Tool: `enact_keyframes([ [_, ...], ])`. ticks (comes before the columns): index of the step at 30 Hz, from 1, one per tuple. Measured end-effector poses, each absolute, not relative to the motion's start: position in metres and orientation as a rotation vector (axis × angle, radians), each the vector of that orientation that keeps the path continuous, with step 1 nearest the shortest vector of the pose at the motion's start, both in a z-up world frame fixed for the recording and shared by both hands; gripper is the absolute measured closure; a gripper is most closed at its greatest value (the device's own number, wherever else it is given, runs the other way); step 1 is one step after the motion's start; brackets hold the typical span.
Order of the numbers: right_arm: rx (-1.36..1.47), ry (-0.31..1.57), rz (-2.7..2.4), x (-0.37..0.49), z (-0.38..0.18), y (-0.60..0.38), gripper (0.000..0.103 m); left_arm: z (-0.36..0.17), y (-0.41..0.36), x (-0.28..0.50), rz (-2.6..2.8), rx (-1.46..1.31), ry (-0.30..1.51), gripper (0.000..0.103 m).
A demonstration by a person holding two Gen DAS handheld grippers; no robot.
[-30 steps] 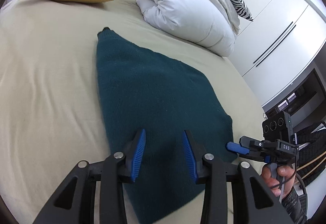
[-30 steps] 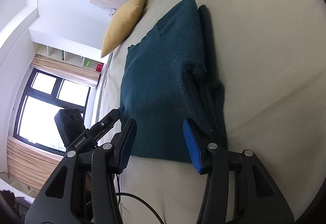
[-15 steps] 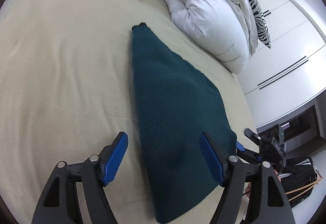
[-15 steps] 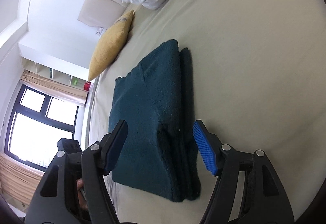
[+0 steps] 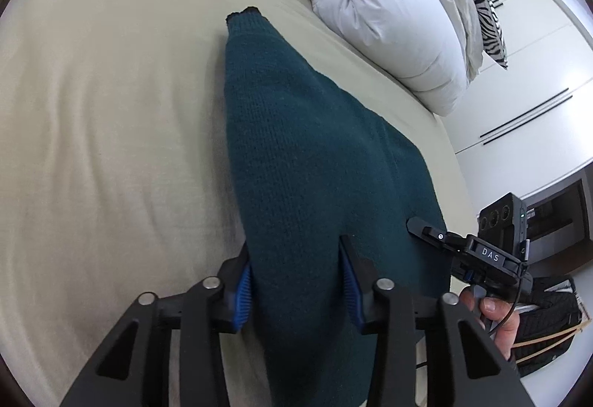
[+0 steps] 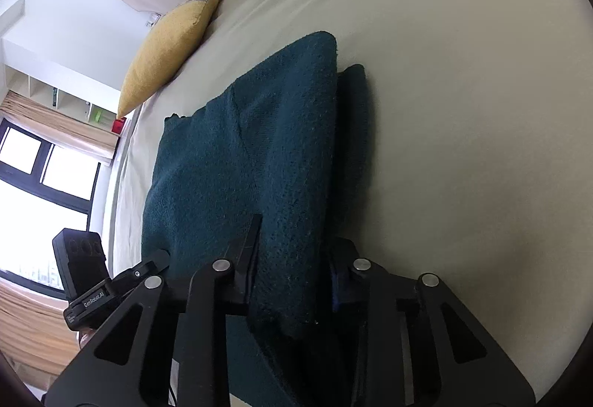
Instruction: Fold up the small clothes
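A dark teal knitted sweater (image 5: 315, 155) lies folded in a long strip on the beige bed (image 5: 103, 118). My left gripper (image 5: 296, 286) is closed onto the near left edge of the sweater, cloth bunched between its blue pads. In the right wrist view the sweater (image 6: 237, 162) shows several stacked layers. My right gripper (image 6: 292, 281) is clamped on the near right edge of that stack. The right gripper also shows in the left wrist view (image 5: 467, 251), at the sweater's right edge.
A mustard cushion (image 6: 170, 40) and a white duvet with a zebra pillow (image 5: 389, 10) lie at the head of the bed. White wardrobes (image 5: 537, 81) stand to the right. A window (image 6: 33, 170) is on the left side.
Both grippers were open and held over the sweater's near end. They have come down and closed on the sweater's near edges, left on the left side, right on the right.
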State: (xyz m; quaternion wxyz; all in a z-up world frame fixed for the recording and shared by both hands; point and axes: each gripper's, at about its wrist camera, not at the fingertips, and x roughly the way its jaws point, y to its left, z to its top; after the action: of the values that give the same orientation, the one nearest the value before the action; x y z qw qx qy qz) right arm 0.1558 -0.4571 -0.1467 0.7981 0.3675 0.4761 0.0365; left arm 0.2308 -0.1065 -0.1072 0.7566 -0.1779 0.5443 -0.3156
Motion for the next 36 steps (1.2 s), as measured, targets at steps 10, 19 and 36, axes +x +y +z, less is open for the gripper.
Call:
enact_keyframes([
  [10,0.541,1.004,0.127,0.115,-0.080,-0.360,0.080,-0.054,-0.046,0.163,-0.657,-0.277,1.088,0.064],
  [19,0.451,0.972,0.266,0.063,-0.050,-0.254,0.080,-0.029,0.054,0.090,-0.598,-0.276,1.020,0.064],
  [36,0.705,1.103,0.338,0.000,-0.153,-0.208,0.076,-0.101,0.122,0.054,-0.532,-0.391,1.118,0.058],
])
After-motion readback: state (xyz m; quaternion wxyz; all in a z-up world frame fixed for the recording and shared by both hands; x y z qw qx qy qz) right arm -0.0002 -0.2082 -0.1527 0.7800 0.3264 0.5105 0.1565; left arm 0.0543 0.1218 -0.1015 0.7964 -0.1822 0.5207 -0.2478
